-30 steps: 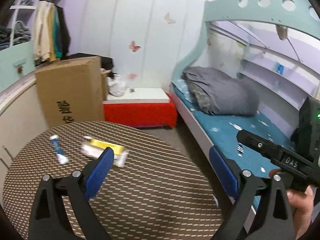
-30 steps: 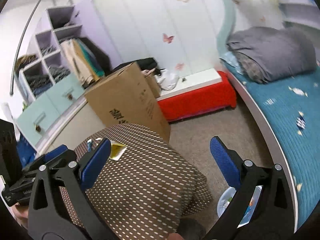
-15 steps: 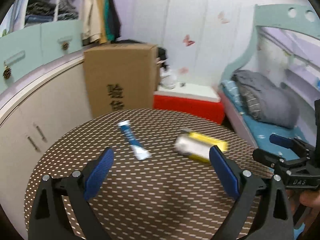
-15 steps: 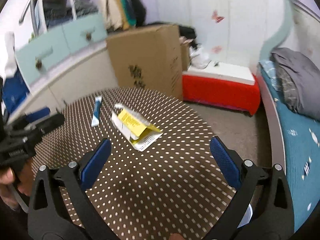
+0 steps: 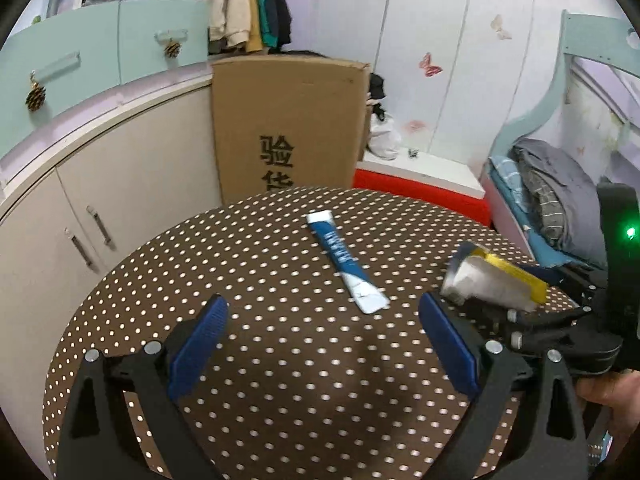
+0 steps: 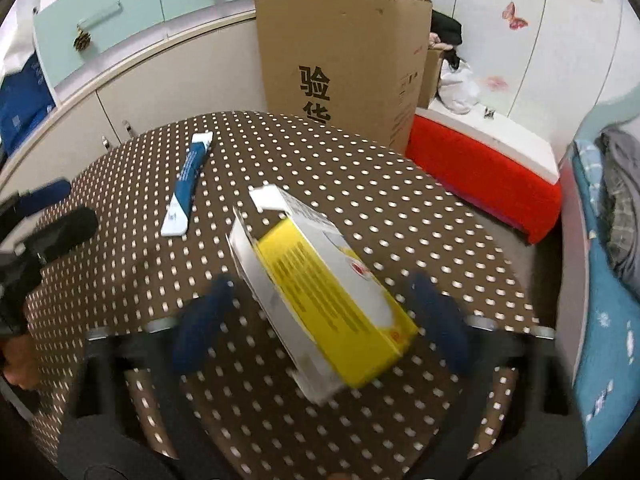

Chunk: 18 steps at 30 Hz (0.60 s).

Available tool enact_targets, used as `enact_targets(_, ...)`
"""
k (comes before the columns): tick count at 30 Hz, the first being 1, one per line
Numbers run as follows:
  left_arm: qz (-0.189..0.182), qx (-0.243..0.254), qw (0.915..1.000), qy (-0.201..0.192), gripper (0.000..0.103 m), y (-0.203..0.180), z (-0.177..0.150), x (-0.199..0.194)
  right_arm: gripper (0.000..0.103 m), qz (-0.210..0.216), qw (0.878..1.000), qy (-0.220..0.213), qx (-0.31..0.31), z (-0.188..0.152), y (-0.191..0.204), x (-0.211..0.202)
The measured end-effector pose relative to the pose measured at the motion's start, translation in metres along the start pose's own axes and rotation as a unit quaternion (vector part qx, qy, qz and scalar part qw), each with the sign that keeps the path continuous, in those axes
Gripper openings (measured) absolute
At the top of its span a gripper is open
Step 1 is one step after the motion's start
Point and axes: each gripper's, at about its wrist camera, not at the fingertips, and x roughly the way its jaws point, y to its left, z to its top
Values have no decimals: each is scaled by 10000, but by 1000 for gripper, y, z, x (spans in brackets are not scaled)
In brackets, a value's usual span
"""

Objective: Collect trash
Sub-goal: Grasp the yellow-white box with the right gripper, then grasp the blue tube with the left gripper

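Observation:
A yellow and white opened carton (image 6: 320, 296) lies on the round brown dotted table (image 6: 360, 184). My right gripper (image 6: 320, 320) is open, its blue pads either side of the carton, blurred. A blue and white flat wrapper (image 5: 346, 266) lies mid-table; it also shows in the right wrist view (image 6: 188, 184). My left gripper (image 5: 320, 344) is open and empty, just short of the wrapper. The carton (image 5: 492, 280) shows at the right of the left wrist view, with the right gripper's body behind it.
A tall cardboard box (image 5: 288, 128) stands behind the table. Cream cupboards (image 5: 100, 184) run along the left. A red and white low bench (image 6: 484, 156) and a bed with a grey blanket (image 5: 560, 200) are at the right.
Both grippers have swung left and moved in over the table. The right gripper has come down around the carton. The left gripper now faces the blue wrapper.

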Motion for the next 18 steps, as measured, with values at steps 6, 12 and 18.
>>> enact_targets(6,-2,-46,10000,33,94,2,2,13,61,-127,9996,-214,137,0,13,2)
enact_targets(12,215,453,9986,168,94,-19,20,37,54,-149,9981,-417,439,4,15,-4)
enact_targets(18,412,517,9964,525,89,-19,44,85,52,-81,9956,-579,738,2,4,-11)
